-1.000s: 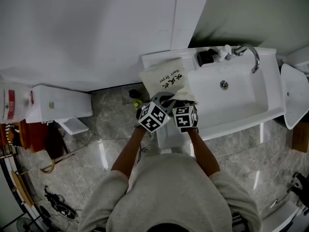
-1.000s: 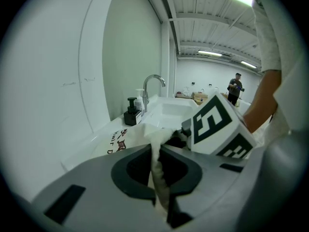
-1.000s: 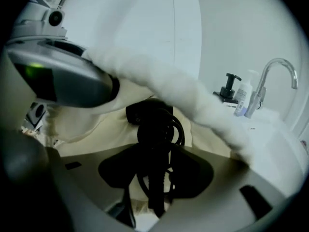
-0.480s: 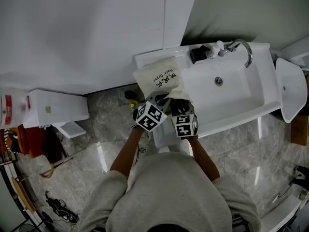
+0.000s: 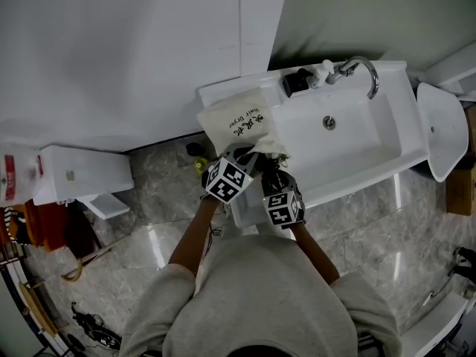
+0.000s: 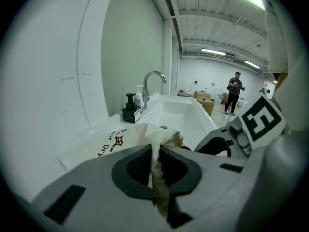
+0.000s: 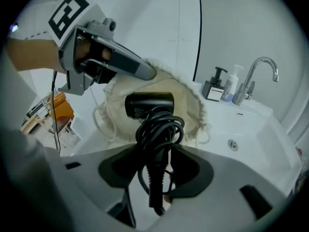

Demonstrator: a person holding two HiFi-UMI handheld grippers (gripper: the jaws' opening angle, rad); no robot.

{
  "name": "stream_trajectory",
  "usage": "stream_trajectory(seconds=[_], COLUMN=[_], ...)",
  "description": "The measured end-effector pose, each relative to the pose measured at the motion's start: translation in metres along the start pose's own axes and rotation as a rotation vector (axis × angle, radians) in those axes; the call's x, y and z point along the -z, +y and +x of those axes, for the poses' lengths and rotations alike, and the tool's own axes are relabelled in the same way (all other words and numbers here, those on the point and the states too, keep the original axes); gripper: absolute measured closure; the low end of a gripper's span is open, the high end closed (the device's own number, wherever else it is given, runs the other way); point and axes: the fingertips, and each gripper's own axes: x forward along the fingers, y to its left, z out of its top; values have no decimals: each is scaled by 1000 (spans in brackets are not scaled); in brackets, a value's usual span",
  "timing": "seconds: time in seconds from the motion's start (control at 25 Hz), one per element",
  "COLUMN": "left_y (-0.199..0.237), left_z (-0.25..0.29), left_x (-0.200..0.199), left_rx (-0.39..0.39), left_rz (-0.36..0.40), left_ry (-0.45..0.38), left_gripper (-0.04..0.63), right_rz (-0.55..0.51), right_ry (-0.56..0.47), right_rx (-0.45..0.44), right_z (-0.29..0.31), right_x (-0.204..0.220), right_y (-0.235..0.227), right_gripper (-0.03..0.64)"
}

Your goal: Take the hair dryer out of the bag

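Evidently mid-extraction: the left gripper jaws pinch the bag rim, the right gripper jaws clamp the hair dryer, seemingly almost out; next it needs pulling fully clear.

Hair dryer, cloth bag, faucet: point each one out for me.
hair dryer (image 7: pixel 149 105), right gripper view, on its black body.
cloth bag (image 5: pixel 239 122), head view, on its printed side.
faucet (image 6: pixel 144 92), left gripper view, on its upright stem.
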Motion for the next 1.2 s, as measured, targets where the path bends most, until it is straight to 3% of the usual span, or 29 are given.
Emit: stream_trajectory(seconds=[0.4, 0.56, 0.72, 0.96, 1.2], left_y=[-3, -3, -2, -2, -3], left_z=[-2, -4, -7, -8, -8], left_x=[0, 2, 3, 2, 0], left_rx=[-3, -8, -12, -9, -7], left_rz=[0, -6, -10, -8, -10], left_ry=[-1, -2, -6, -7, -12], left_gripper=[577, 577, 577, 577, 577], right_rz=[-24, -39, -35, -55, -66], right_ry=[-13, -18, -50, -107, -78], right_rx=[-28, -92, -63, -62, -101], right_z=[7, 6, -3, -14, 2], right_x=[11, 11, 4, -30, -42], right_y=[3, 14, 10, 1, 1], right_gripper=[416, 312, 270, 272, 278])
